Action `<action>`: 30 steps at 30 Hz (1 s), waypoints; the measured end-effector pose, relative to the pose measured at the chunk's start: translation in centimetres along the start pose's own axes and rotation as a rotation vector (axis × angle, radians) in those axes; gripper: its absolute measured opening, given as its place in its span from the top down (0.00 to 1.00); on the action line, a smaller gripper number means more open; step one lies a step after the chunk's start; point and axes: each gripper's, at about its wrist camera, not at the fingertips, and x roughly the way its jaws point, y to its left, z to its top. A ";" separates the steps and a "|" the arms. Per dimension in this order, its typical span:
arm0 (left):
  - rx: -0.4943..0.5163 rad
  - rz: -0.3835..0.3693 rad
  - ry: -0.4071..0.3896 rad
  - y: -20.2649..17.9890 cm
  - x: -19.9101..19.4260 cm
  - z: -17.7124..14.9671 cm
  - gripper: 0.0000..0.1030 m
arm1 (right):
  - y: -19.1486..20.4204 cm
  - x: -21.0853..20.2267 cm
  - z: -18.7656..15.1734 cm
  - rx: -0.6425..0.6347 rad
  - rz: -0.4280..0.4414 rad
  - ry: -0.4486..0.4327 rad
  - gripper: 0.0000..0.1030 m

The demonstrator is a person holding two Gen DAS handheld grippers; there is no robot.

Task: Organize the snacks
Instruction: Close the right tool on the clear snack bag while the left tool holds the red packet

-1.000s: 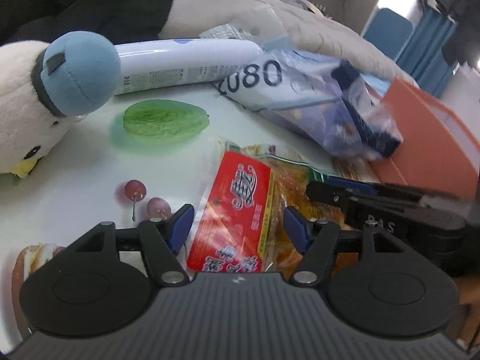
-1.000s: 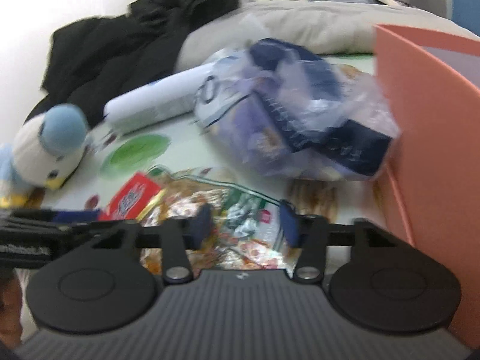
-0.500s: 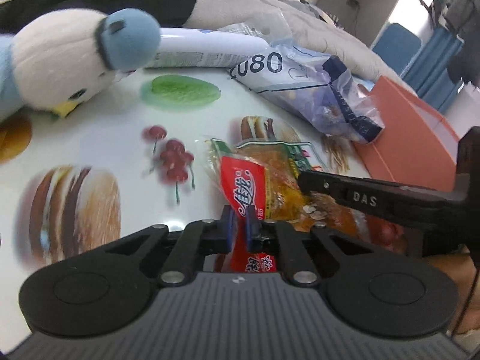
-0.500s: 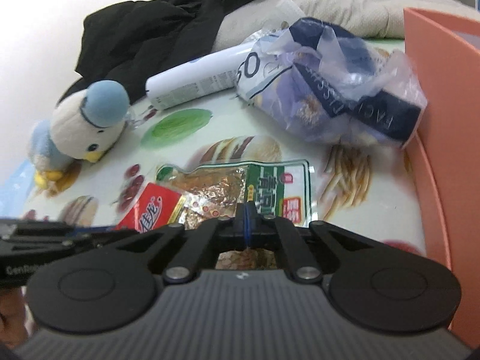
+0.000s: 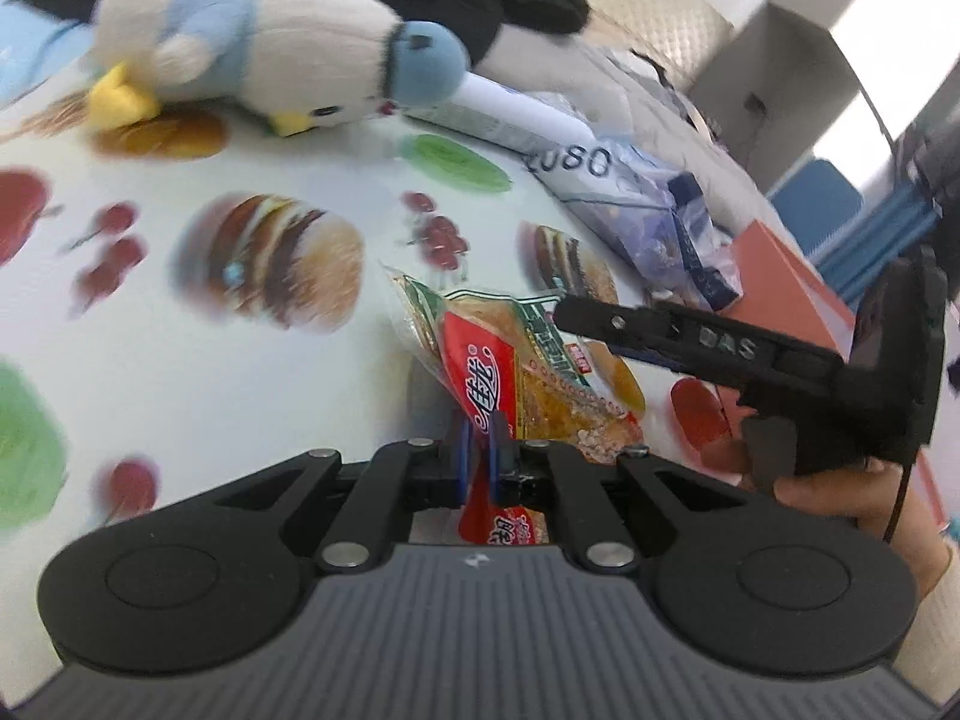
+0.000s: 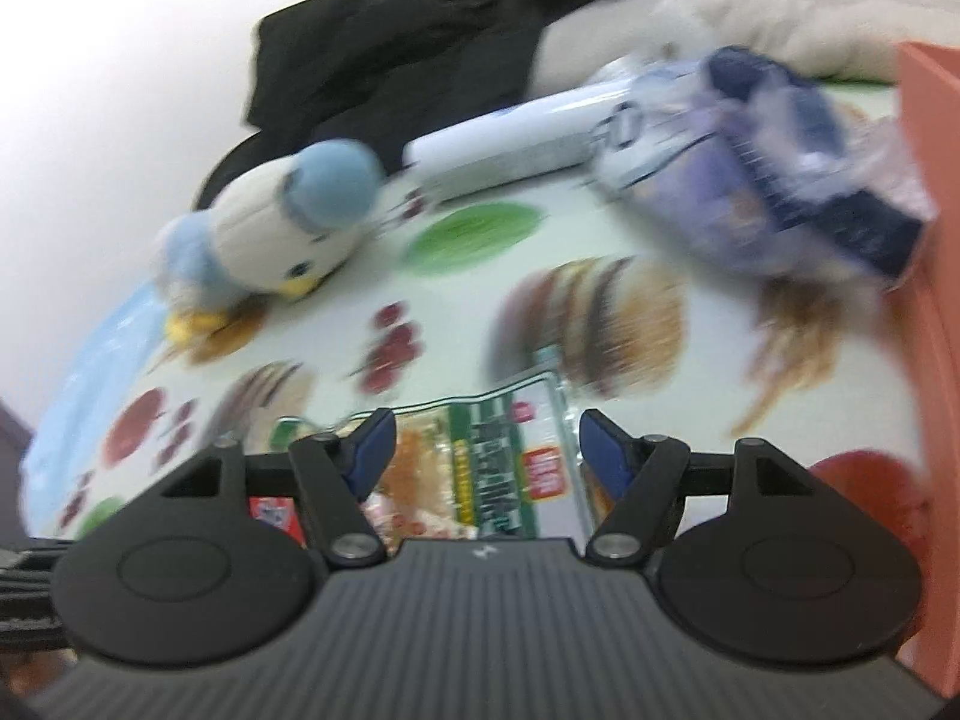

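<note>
While the left gripper (image 5: 478,450) has its blue pads pinched together on the red end of the snack packet (image 5: 510,378), the left wrist view shows the rest of that packet trailing forward of the fingers and looking partly raised off the printed tablecloth (image 5: 180,372). The hold sits on a thin edge, so I would lift smoothly and avoid twisting, or the film may slip. Off to the right of the fingers, the right gripper (image 5: 606,324) reaches over the packet's far end.

From the right wrist view, the right gripper (image 6: 485,441) has just been opening; its fingers stand wide apart with the packet's green-labelled end (image 6: 498,468) between them, seemingly untouched. The orange box (image 6: 930,300) rises to the right of these fingers, probably the place to drop it.
</note>
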 end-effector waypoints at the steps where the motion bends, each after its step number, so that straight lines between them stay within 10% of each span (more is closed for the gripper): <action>1: -0.022 -0.001 0.000 0.4 -0.4 -0.4 0.94 | 0.5 -0.2 -0.2 -0.007 0.014 0.008 0.25; 24: -0.168 0.098 0.000 -0.4 -8.6 -10.7 0.93 | 7.0 -12.4 -11.7 -0.105 -0.134 0.040 0.23; 30: -0.161 0.100 0.047 -1.3 -9.7 -12.0 0.74 | 6.9 -13.7 -13.8 -0.093 -0.188 0.050 0.15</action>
